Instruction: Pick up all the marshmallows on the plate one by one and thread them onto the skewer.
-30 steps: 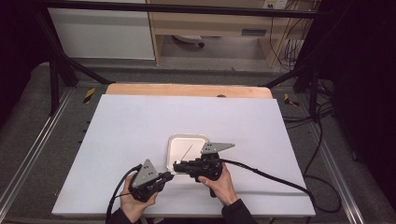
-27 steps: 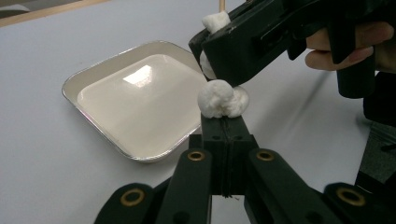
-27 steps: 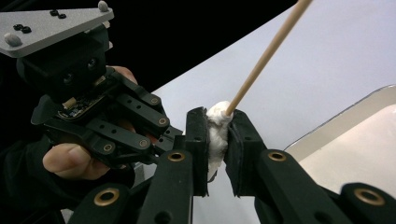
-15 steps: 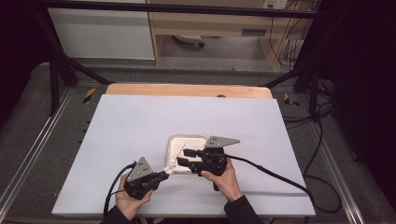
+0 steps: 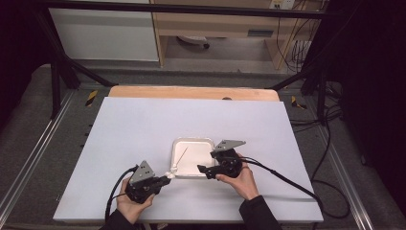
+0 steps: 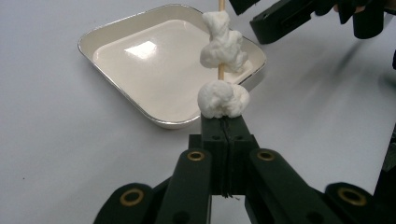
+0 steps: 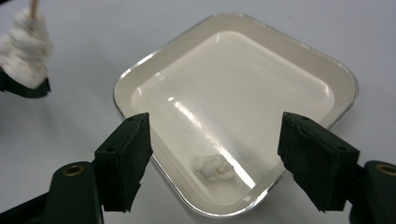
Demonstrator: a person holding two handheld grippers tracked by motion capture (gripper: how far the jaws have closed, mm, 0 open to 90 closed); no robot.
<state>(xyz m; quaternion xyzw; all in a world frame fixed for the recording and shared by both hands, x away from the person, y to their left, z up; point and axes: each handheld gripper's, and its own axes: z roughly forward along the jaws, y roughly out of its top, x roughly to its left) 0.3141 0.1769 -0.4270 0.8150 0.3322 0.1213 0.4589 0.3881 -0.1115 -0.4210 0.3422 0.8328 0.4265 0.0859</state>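
Note:
My left gripper is shut on the lower end of a thin wooden skewer, which points up over the tray. Two white fluffy lumps sit on the skewer, the lower lump right at the jaw tips and the upper lump above it. In the high view the left gripper is at the tray's near left corner and the skewer slants over the tray. My right gripper has just been opening and hangs over the white tray. A loose white lump lies in the tray below its jaws, untouched.
The tray rests near the front middle of a pale table top. A wooden strip runs along the far edge. Black cables trail from the grippers toward the right. Metal rails flank the table.
The right gripper's jaws have spread apart and the right hand has drawn a little to the right, away from the skewer. The left gripper has stayed put with the skewer.

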